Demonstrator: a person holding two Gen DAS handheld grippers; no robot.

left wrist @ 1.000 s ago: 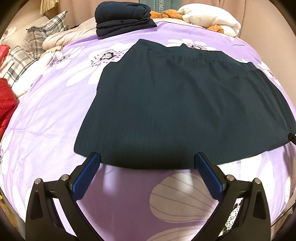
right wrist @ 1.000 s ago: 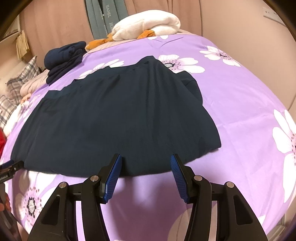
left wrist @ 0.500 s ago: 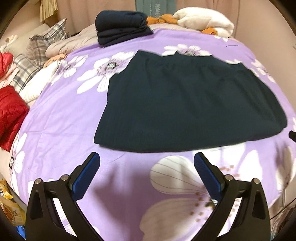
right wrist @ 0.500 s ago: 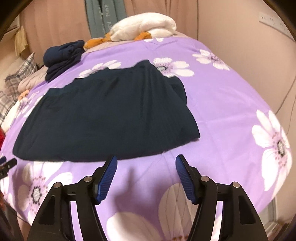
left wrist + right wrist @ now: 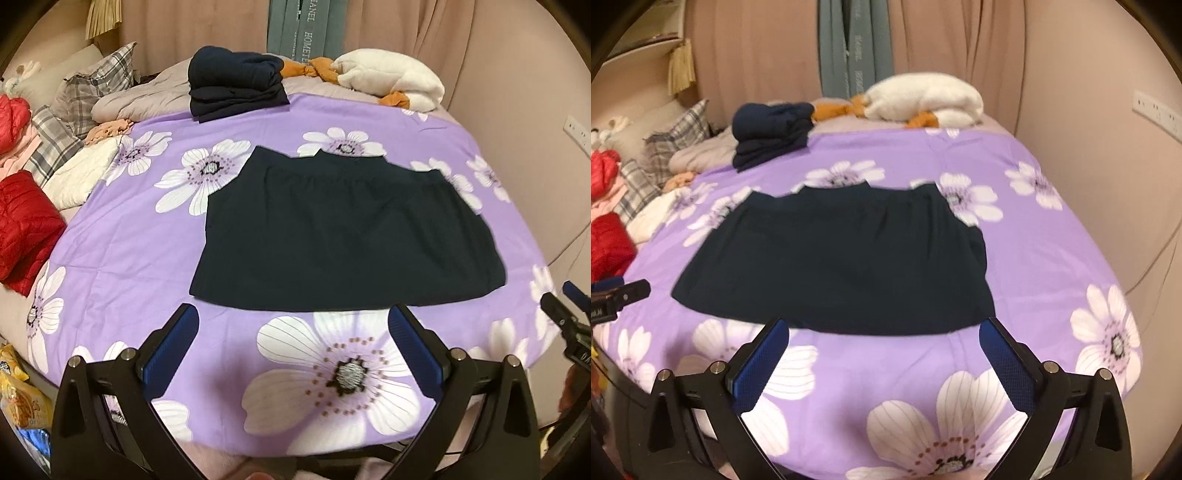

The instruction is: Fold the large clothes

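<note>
Left wrist view, garment: a dark navy, flat-spread skirt-shaped garment (image 5: 347, 232) lies on the purple bedspread with white flowers (image 5: 122, 251), waistband toward the far side.
Left wrist view, left gripper (image 5: 293, 345): jaws spread wide, holding nothing, above the bedspread just short of the garment's near hem and apart from it.
Left wrist view, surroundings: a stack of folded navy clothes (image 5: 236, 86) at the head of the bed, a white plush toy (image 5: 395, 79) beside it, a red quilted jacket (image 5: 26, 225) at the left edge.
Right wrist view, garment: the same garment (image 5: 842, 258) sits centred ahead.
Right wrist view, right gripper (image 5: 884, 350): jaws spread wide and empty, near the hem, not touching.
Right wrist view, other tool: the left gripper's tip shows at the left edge.
</note>
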